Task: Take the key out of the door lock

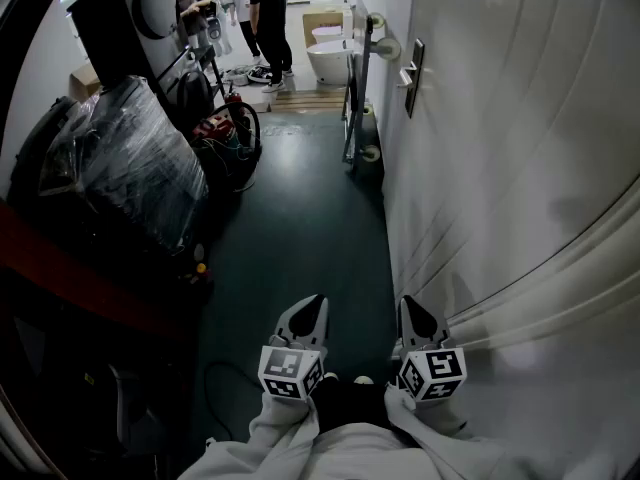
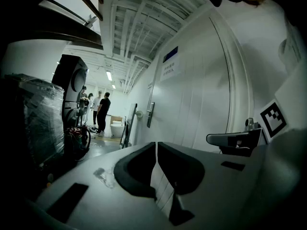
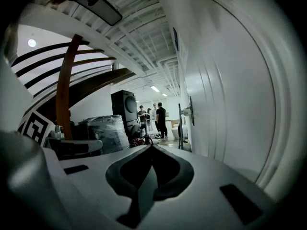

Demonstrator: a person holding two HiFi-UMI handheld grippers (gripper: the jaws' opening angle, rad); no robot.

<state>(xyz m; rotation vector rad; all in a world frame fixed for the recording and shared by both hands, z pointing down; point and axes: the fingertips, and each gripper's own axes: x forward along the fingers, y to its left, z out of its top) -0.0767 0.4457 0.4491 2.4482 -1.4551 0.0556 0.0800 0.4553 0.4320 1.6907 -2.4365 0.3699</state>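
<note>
beside door (image 1: 520, 148): left gripper (image 1: 316, 300), right gripper (image 1: 408, 304) closed, empty; lock (image 1: 413, 76) well ahead.

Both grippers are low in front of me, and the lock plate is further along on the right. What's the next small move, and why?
Probably walk forward along the door toward the lock plate. It sits well ahead of the left gripper and right gripper, both shut and empty, and no key can be made out from here.
</note>
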